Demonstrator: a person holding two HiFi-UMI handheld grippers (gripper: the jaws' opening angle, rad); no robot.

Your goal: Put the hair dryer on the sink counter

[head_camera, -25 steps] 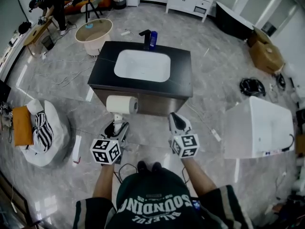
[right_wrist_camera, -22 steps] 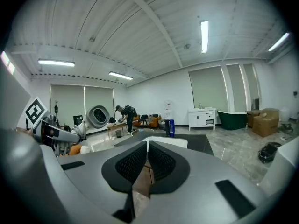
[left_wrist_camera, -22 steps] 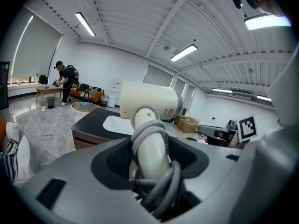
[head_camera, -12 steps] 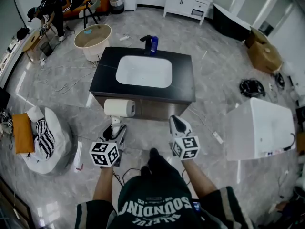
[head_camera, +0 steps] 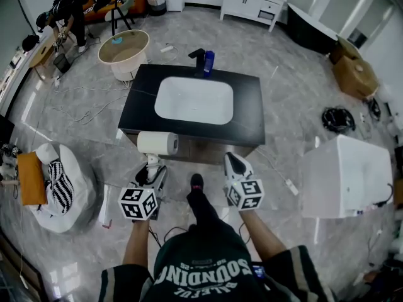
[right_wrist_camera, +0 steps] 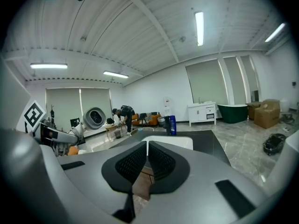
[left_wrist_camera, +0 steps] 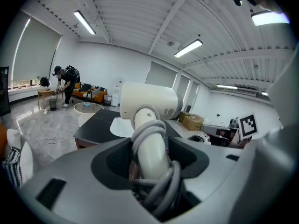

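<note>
The white hair dryer (head_camera: 157, 143) lies level just before the front left edge of the black sink counter (head_camera: 249, 106). My left gripper (head_camera: 152, 170) is shut on its handle, which has the grey cord wound round it. In the left gripper view the dryer's handle (left_wrist_camera: 149, 153) stands between the jaws with its barrel (left_wrist_camera: 148, 101) above. The white basin (head_camera: 194, 99) is sunk in the counter's middle. My right gripper (head_camera: 233, 162) hangs before the counter's front right, shut and holding nothing; its pads (right_wrist_camera: 159, 158) meet at the tips. The dryer (right_wrist_camera: 95, 117) shows at its left.
A black faucet (head_camera: 197, 56) and a blue bottle (head_camera: 208, 60) stand at the counter's back edge. A round tub (head_camera: 123, 49) is at the far left, a white appliance (head_camera: 343, 175) on the right, a white beanbag (head_camera: 60, 181) at left. Cables cross the floor. A person (head_camera: 66, 8) bends at the back.
The counter has come nearer as both grippers moved forward toward it with the dryer. The wearer's foot has stepped forward between the grippers.
</note>
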